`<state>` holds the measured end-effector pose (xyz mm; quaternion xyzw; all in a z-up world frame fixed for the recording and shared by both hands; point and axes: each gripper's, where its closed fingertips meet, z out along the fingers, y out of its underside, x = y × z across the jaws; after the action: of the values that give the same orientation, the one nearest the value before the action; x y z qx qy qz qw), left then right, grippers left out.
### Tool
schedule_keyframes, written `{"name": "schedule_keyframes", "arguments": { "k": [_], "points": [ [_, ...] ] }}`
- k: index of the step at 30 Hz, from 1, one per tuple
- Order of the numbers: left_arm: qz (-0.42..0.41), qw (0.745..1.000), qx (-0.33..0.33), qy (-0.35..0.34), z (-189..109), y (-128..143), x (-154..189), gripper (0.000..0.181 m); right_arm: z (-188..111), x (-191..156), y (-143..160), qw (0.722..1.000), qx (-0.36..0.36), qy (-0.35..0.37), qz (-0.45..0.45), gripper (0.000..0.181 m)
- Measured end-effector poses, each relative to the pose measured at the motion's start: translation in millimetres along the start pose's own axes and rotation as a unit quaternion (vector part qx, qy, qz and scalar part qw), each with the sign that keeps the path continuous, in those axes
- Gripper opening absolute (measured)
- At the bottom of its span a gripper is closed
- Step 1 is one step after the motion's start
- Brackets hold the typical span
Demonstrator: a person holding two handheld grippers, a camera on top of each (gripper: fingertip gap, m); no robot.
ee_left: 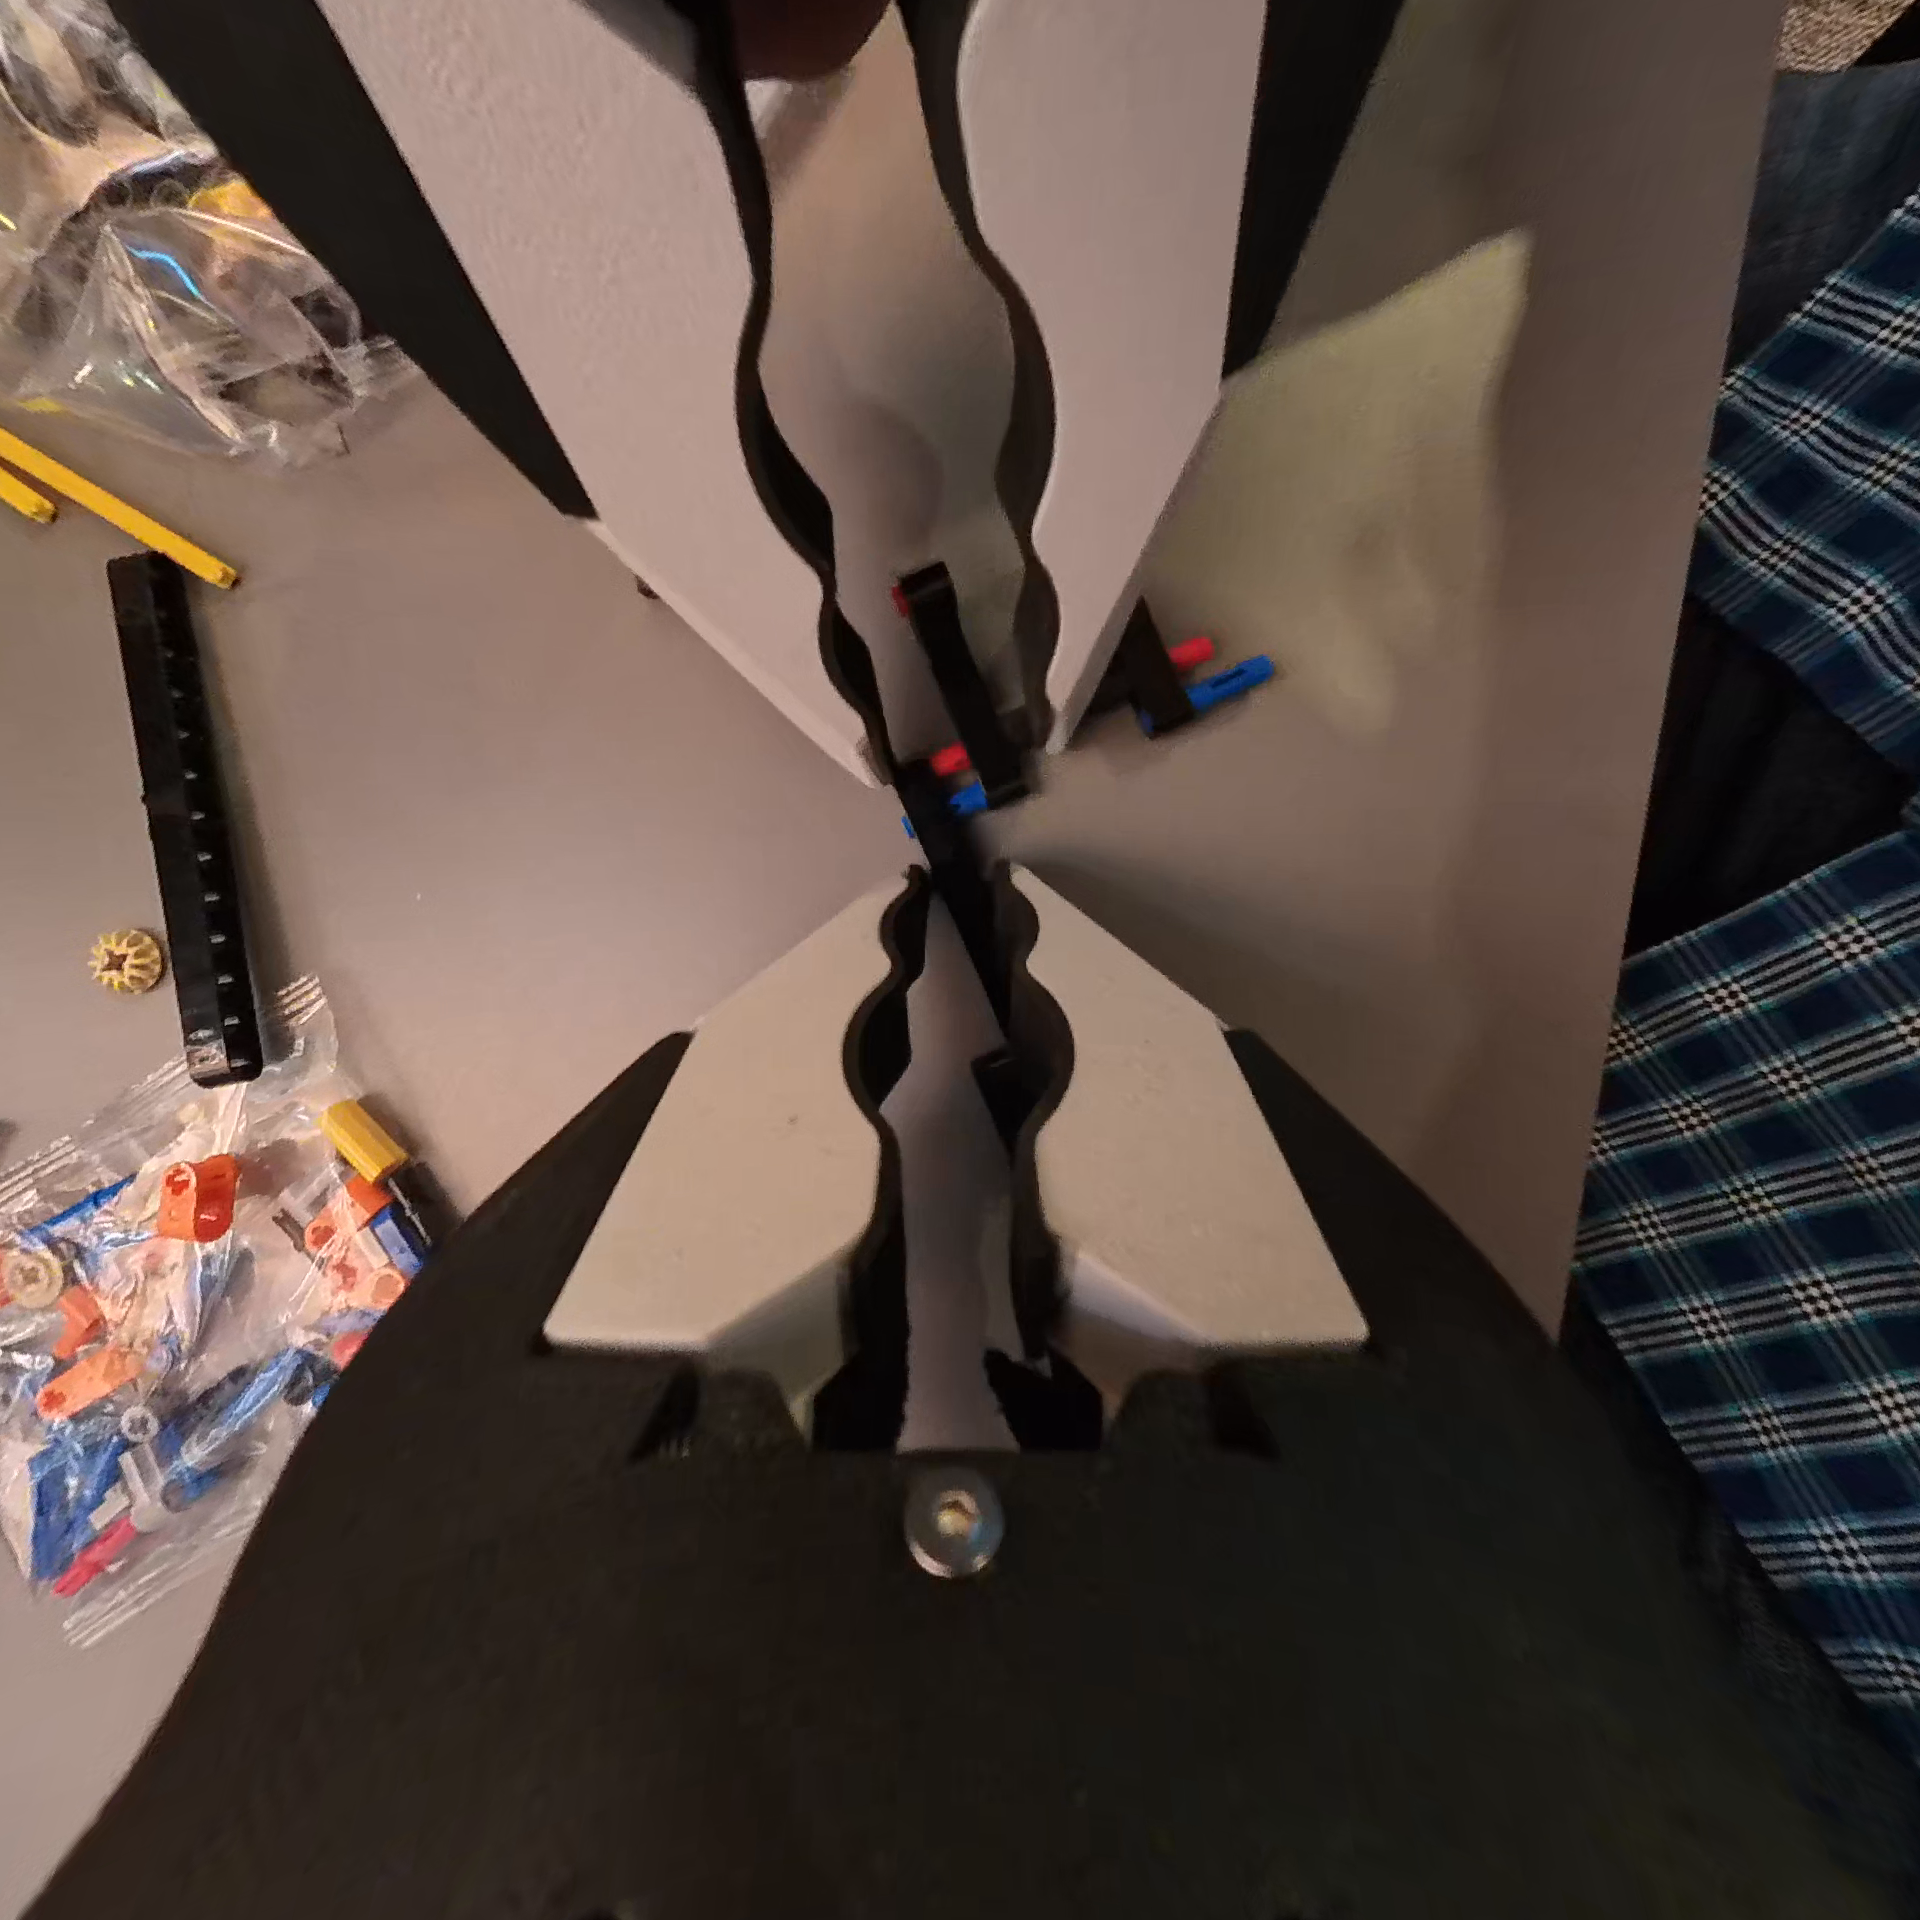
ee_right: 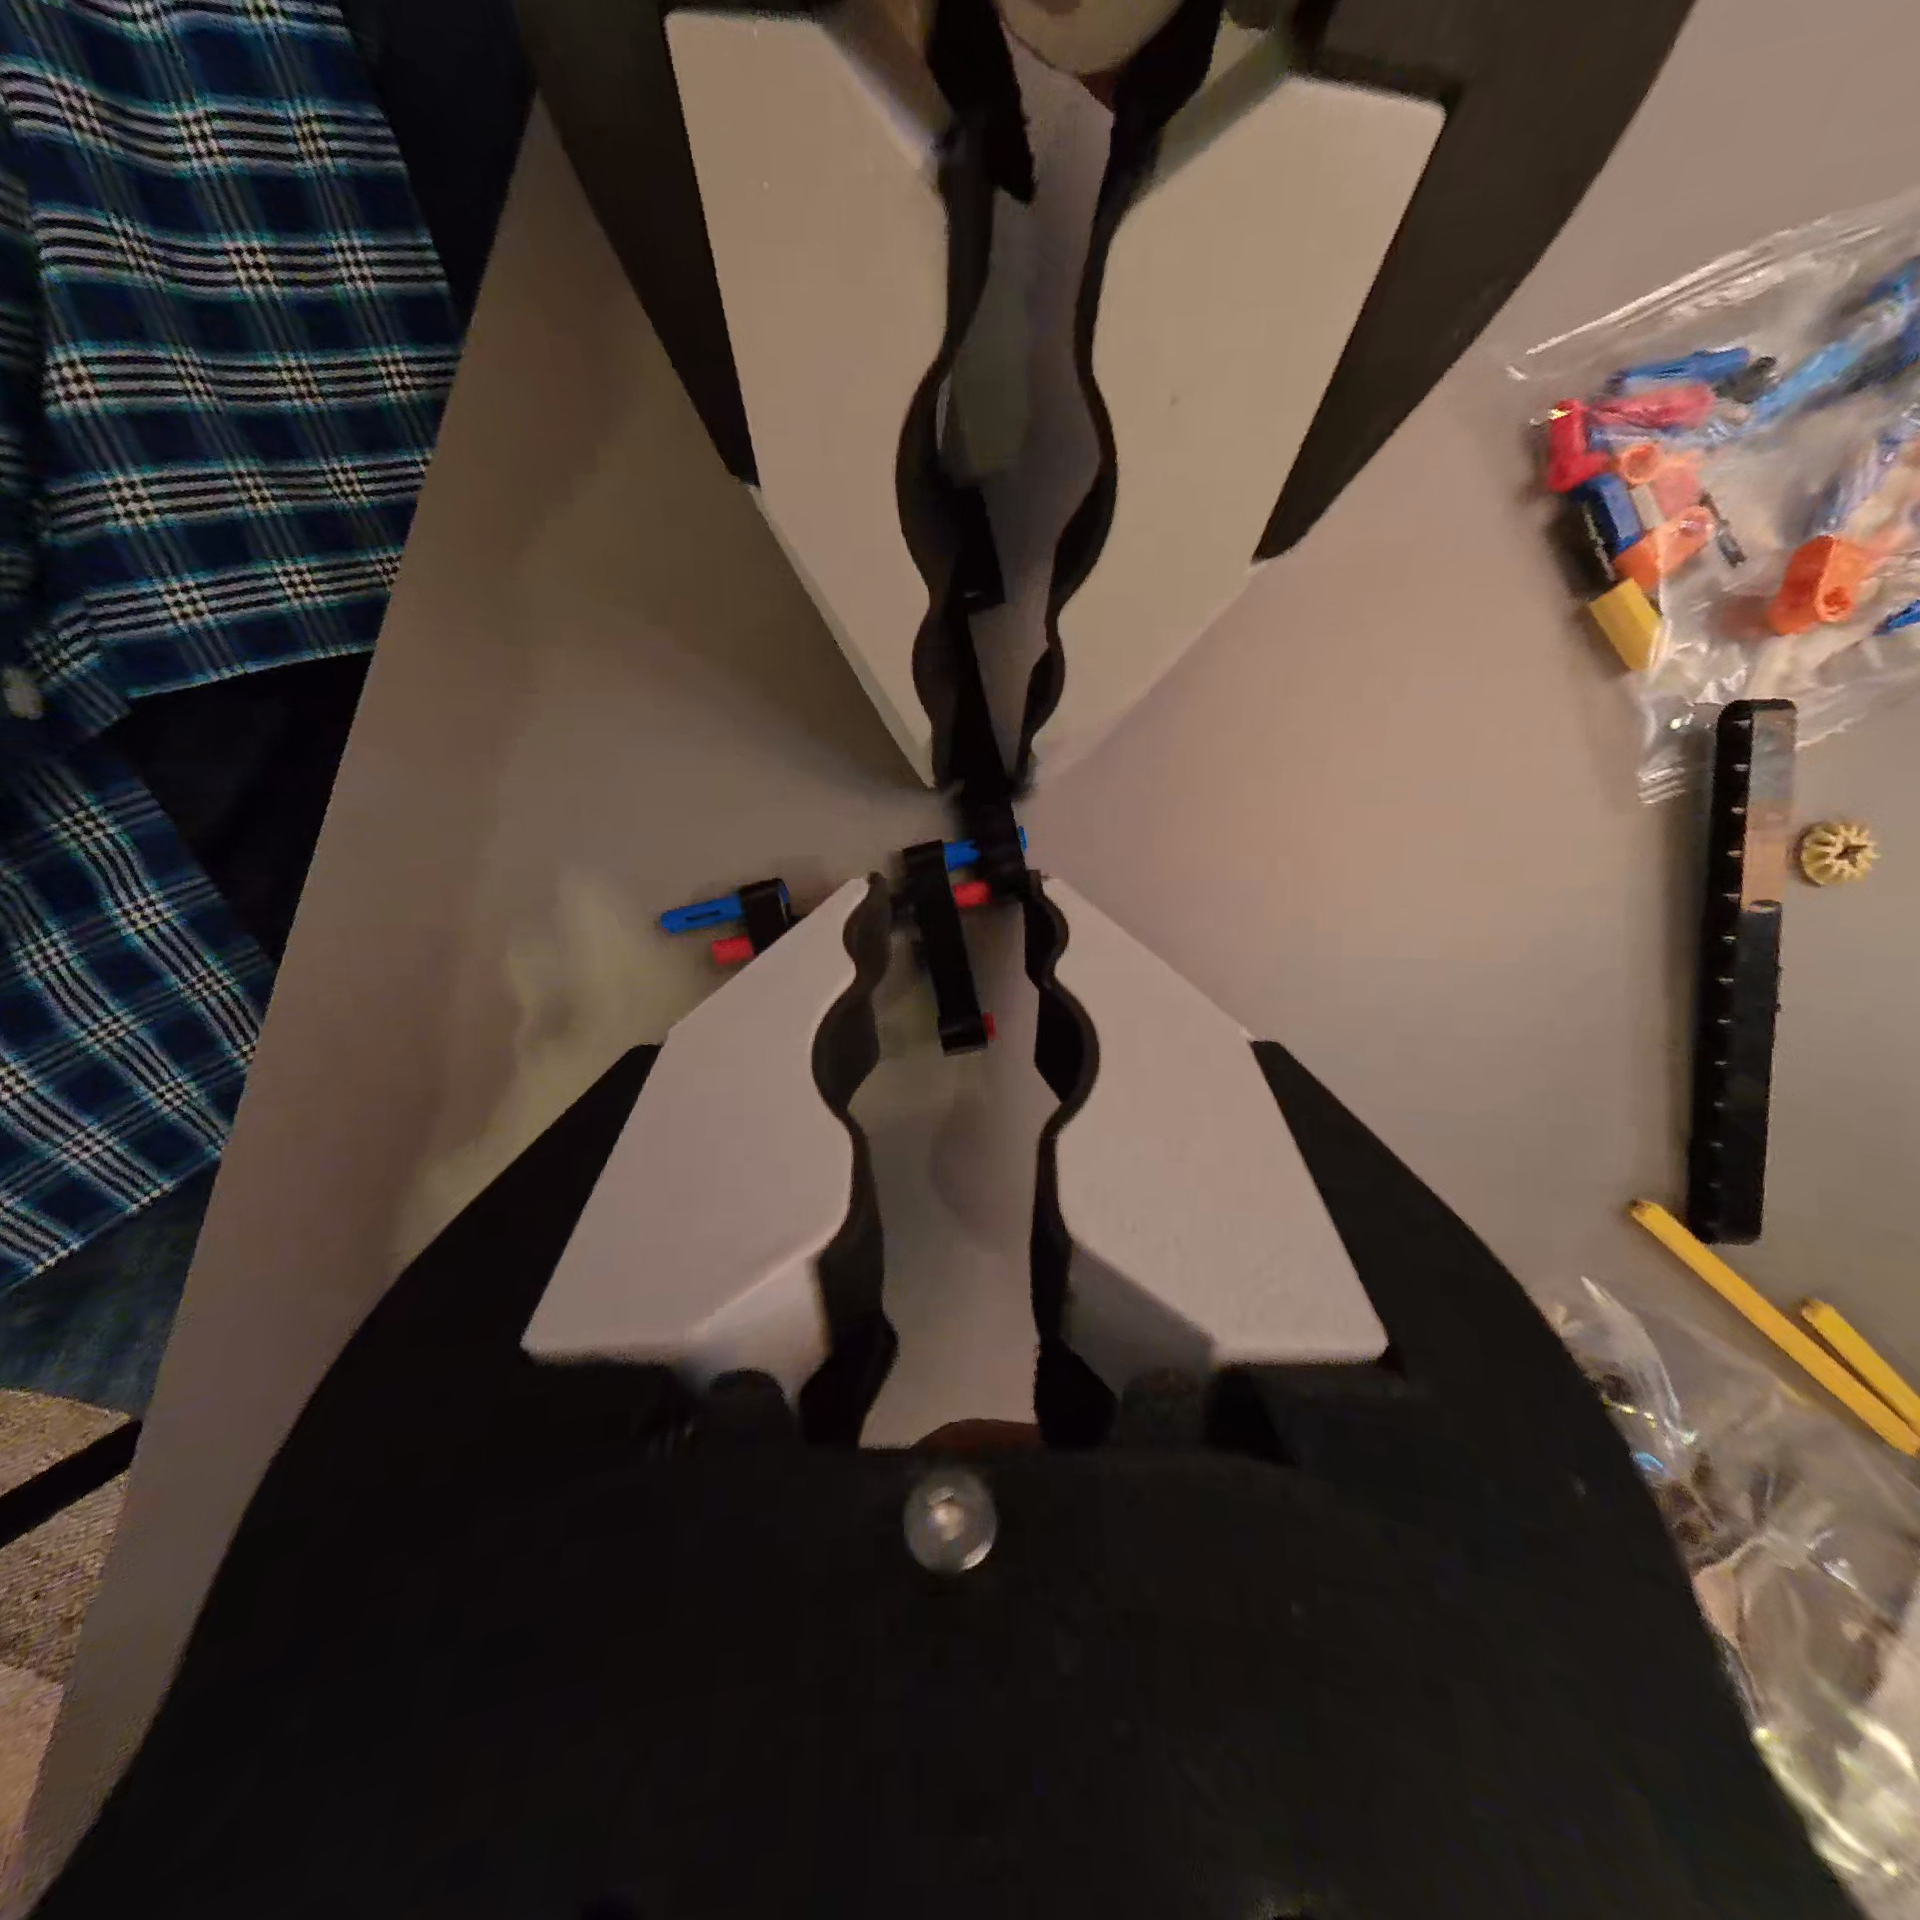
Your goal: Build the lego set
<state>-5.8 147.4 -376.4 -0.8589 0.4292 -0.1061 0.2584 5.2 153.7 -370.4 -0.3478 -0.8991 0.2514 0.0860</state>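
My left gripper (ee_left: 961,883) clamps one black beam (ee_left: 971,935); my right gripper (ee_right: 956,883) clamps a pinned black liftarm (ee_right: 951,966), tip to tip above the table (ee_left: 520,727). Most remains: long beam (ee_left: 187,821), bagged parts (ee_left: 187,1309), pinned piece (ee_left: 1164,686) untouched.

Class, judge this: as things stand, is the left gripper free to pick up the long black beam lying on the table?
Probably not yet. The left gripper is shut on a short black beam, mated with the right gripper's piece. The long black holed beam lies uncovered, off to its left.
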Motion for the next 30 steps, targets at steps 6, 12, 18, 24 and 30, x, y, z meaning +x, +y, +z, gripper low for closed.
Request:
{"name": "schedule_keyframes", "arguments": {
  "k": [6,12,18,24,30],
  "points": [
    [0.013,1.000,-0.002,-0.001,0,-1,0,0.010,-2,0,0,1.000,-0.006,-0.020,-0.001,0.010],
    [0.003,0.999,0.004,-0.031,-2,-12,4,0.026,-1,1,0,0.999,0.027,-0.014,0.034,0.001],
    [-0.021,0.998,-0.011,-0.058,5,-10,1,0.021,-3,4,2,0.999,0.024,0.003,0.039,0.018],
    [-0.012,0.999,-0.013,-0.044,5,-10,1,0.020,-3,5,7,1.000,0.008,-0.008,0.003,0.024],
    [0.014,1.000,-0.001,-0.022,5,-11,3,0.020,-1,-2,7,0.999,0.018,-0.047,-0.005,0.026]
  ]
}}
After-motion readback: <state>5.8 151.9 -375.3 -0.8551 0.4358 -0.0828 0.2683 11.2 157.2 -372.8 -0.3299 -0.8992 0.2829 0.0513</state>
